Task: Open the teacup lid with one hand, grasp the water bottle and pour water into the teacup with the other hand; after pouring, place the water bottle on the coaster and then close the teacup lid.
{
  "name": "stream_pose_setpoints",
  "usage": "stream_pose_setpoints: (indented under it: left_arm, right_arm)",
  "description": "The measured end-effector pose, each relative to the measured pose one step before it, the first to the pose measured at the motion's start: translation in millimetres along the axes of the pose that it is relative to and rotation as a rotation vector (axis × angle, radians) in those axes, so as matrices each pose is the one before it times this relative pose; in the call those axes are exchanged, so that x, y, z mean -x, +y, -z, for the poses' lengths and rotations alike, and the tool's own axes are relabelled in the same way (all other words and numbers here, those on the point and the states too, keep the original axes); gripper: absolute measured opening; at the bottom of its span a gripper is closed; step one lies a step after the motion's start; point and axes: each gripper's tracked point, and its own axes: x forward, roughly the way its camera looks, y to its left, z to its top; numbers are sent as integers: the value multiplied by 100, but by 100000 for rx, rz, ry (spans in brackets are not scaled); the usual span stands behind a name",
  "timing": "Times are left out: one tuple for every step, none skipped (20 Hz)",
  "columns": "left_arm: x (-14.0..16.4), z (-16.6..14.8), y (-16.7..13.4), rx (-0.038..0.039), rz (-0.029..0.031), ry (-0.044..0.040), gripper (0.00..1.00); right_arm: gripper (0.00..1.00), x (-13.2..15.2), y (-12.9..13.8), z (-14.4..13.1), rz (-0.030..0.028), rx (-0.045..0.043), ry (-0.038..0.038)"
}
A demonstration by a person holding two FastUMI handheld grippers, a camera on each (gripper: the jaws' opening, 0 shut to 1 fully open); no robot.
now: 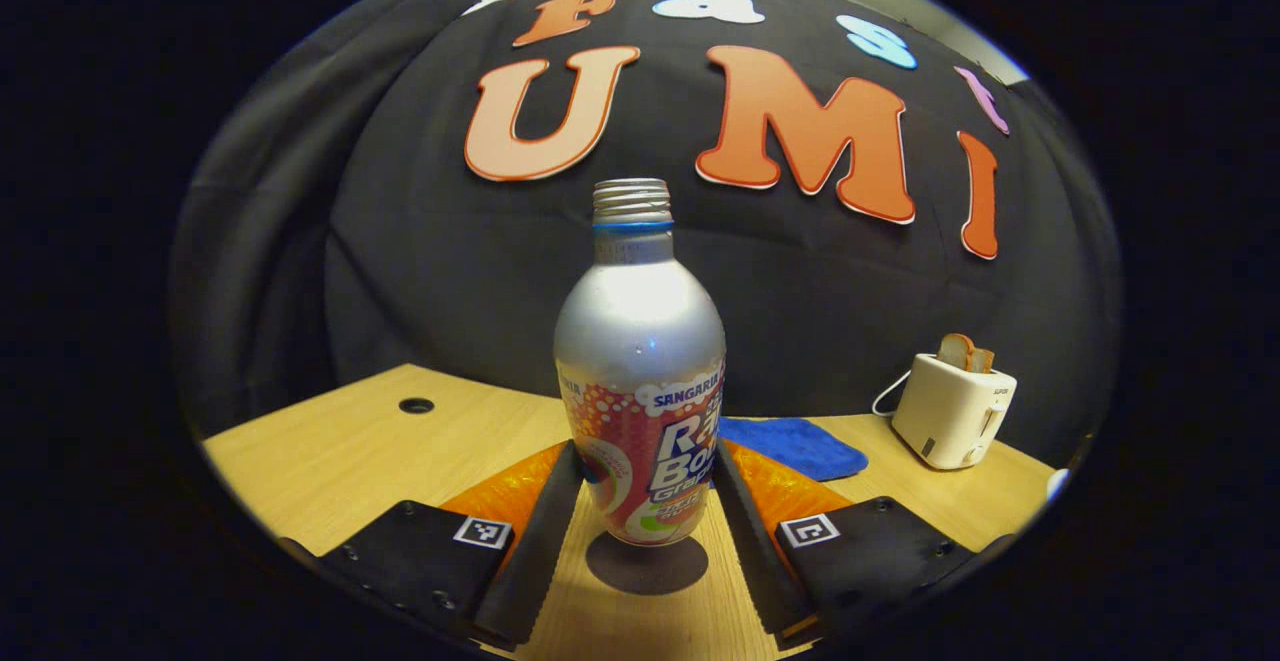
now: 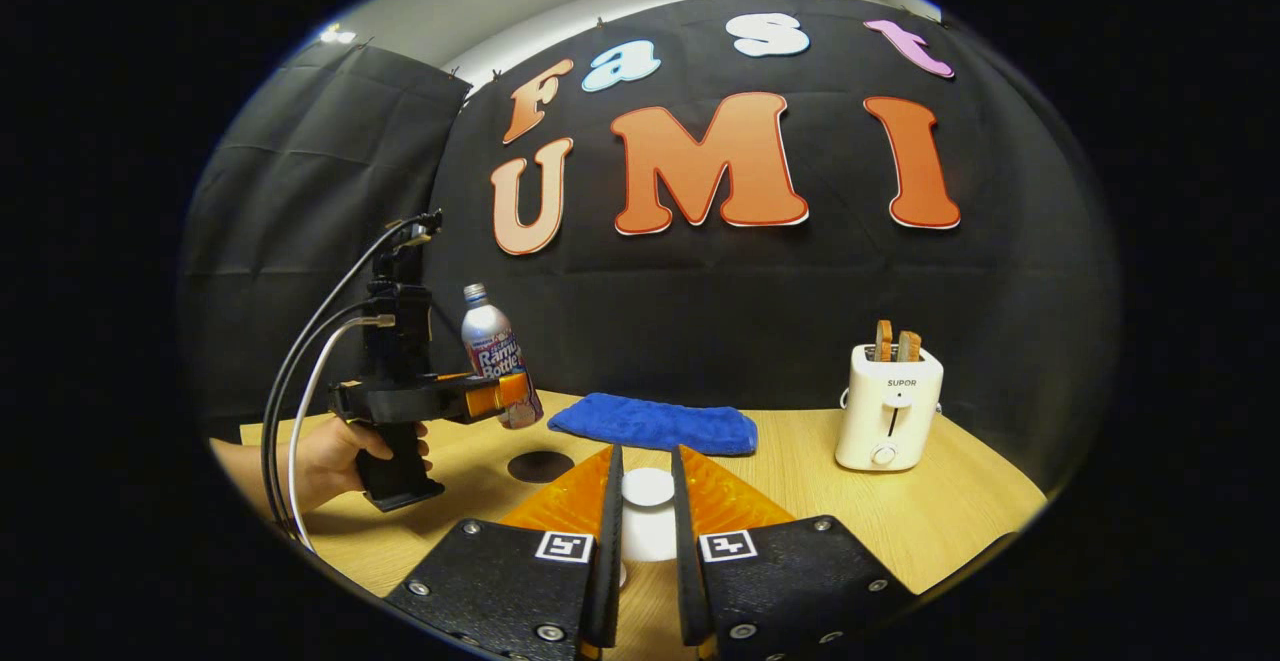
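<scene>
With our left hand-held gripper (image 1: 640, 501) clamping the water bottle (image 1: 640, 371) above the coaster (image 1: 646, 563) at 6 o'clock, we should lower straight, while our right hand-held gripper (image 2: 646, 511) grips the teacup lid (image 2: 648, 487).

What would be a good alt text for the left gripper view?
The left claw holds an uncapped water bottle upright just above a dark round coaster on a wooden table. Behind lie a blue cloth and a white toaster.

Toaster (image 2: 888, 406) blocks table's (image 2: 960, 511) right; cloth (image 2: 655, 424) lies behind.
</scene>
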Motion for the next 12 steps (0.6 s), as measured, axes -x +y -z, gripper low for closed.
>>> stream_pose_setpoints:
  left_arm:
    - [-228, 642, 136, -21, -209, 2035, 82]
    - [-222, 939, 57, -473, 518, 2046, 79]
    - [-190, 409, -173, 75, 816, 2037, 82]
    - [-237, 575, -307, 118, 1454, 2153, 82]
    - [-230, 759, 17, -53, 44, 1649, 79]
    - [-487, 947, -1, -186, 46, 1799, 82]
    - [-248, 656, 182, -502, -611, 1347, 82]
    - [-357, 559, -6, -329, 59, 1581, 79]
    - [-26, 713, 161, -450, -333, 1813, 79]
    - [-219, 594, 61, 120, 49, 1894, 79]
    - [340, 358, -123, -541, 185, 767, 82]
    - [-335, -235, -100, -827, 205, -329, 80]
  right_arm:
    - [24, -220, 121, 74, 5, 178, 168]
    - [24, -119, 190, 151, -853, 250, 325]
    - [24, -46, 187, 102, -298, 175, 193]
    - [24, -105, 65, 262, -623, -11, 541]
    - [24, -117, 202, 151, -369, 25, 444]
    - [25, -145, 171, 137, -404, -100, 644]
    - [25, -80, 242, 202, -612, 83, 455]
    - [25, -54, 128, 271, -217, 13, 439]
    - [25, -132, 333, 120, -1038, 178, 582]
    - [25, -8, 297, 312, -304, 234, 492]
    - [25, -103, 240, 197, -826, 189, 683]
    - [25, -178, 267, 184, -331, 11, 600]
